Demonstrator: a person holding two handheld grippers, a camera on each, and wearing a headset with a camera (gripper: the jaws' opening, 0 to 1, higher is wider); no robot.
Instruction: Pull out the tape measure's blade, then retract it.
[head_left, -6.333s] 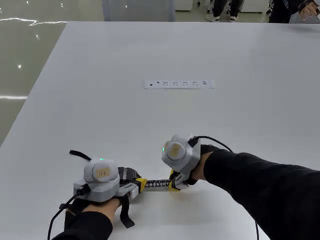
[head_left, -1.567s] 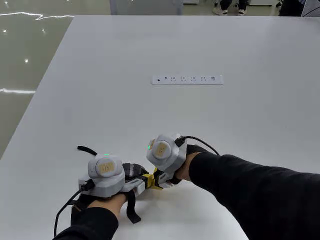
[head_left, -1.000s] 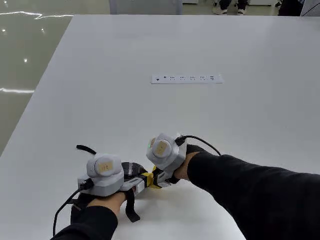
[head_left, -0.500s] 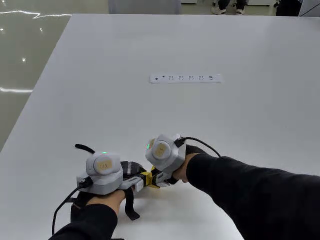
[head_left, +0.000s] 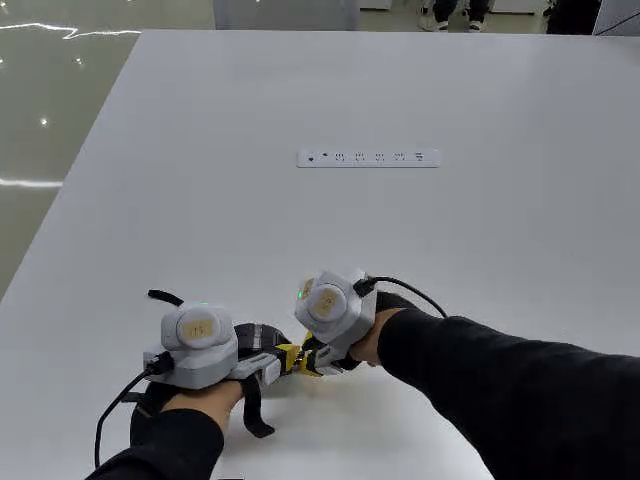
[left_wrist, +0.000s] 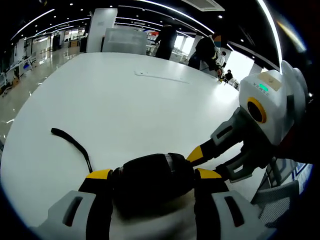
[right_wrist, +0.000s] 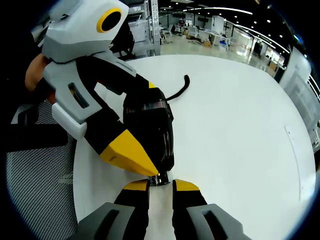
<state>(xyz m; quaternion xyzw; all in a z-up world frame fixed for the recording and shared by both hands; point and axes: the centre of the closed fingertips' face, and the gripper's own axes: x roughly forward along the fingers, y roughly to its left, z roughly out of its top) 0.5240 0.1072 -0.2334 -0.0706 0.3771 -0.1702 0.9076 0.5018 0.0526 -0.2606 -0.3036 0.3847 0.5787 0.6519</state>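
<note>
The tape measure (right_wrist: 150, 122) is held at the near left of the tabletop (head_left: 400, 250), its black case pinched between the yellow tips of the left claw (left_wrist: 152, 175). The blade, seen drawn out between the two claws some seconds earlier, has been let almost wholly back in. Just its end hook (right_wrist: 161, 178) is left at the case mouth, nipped by the right claw (right_wrist: 161, 185). Retraction is judged nearly finished.

Big wht table (head_left: 470, 250), glossy floor (head_left: 40, 130)
</note>
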